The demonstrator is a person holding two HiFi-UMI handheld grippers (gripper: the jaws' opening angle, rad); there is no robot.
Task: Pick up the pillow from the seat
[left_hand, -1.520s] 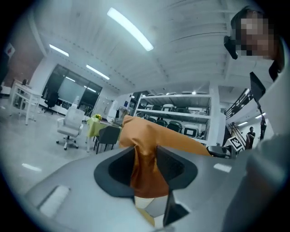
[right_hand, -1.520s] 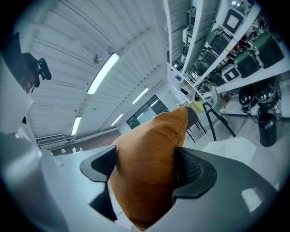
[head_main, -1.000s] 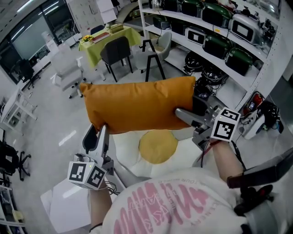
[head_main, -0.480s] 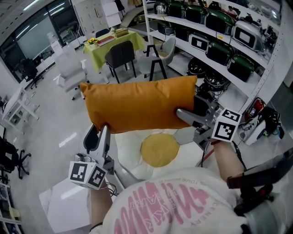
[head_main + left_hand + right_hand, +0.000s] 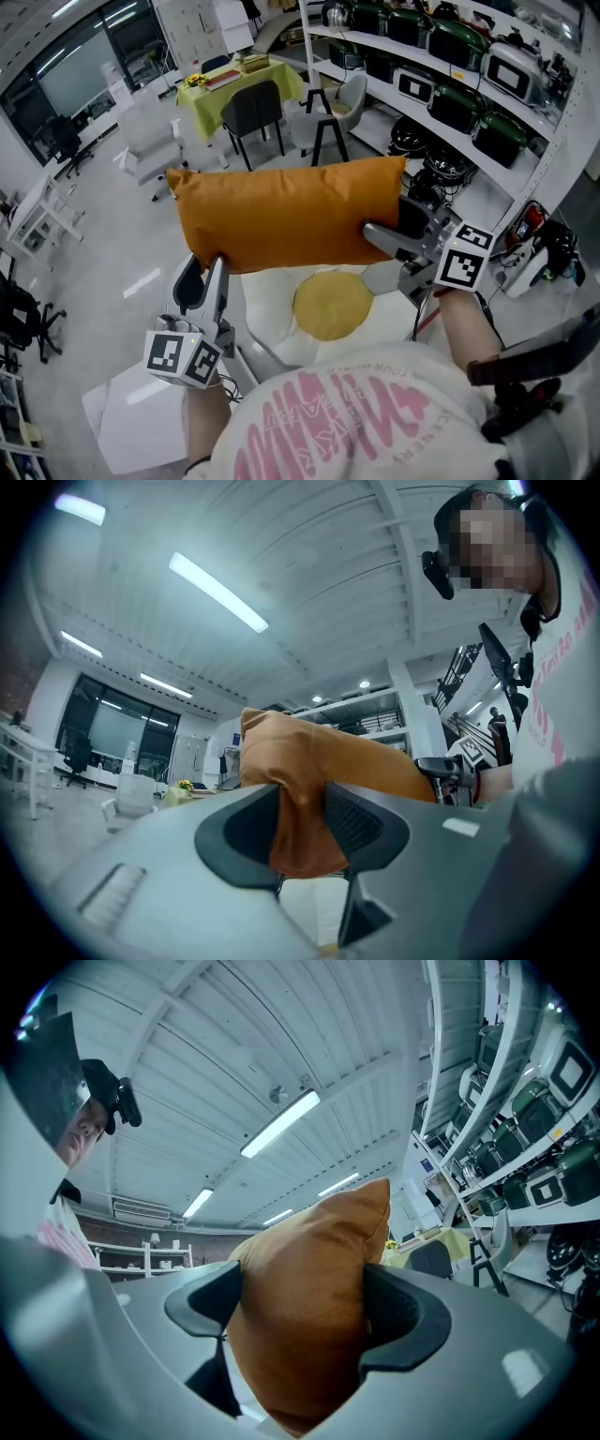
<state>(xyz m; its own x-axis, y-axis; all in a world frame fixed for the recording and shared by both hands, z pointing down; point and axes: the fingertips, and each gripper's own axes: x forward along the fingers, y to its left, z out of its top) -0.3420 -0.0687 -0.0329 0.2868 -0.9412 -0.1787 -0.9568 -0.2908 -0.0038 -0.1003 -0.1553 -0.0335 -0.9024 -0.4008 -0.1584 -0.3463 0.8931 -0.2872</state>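
Person: white shirt with pink print fills the bottom middle of the head view, and a forearm runs up from it to each claw
Left claw: lower left of the head view, with its marker cube nearest the camera; the jaws are drawn narrow onto the lower left corner of the pillow, and the left gripper view shows the cloth bunched between the pads
Right claw: right of centre, marker cube on its near side; the jaws stand wide, one pressed on each face of the pillow's thick right end, which fills the gap between them in the right gripper view
Orange pillow: long and plump, held about level across the middle of the frame between the two claws, raised clear of the seat
Seat: white, just below the pillow in the frame and above the shirt, with a round yellow cushion lying on it
Floor: pale grey, left side of the frame
White chair: upper left, well apart from the pillow
Black chair: top centre, above the pillow's upper edge, just beside the desk
Desk: under a yellow-green cloth, top centre-left; the things on it are too small to tell
Shelf rack: white, upper right, carrying rows of green-topped appliances
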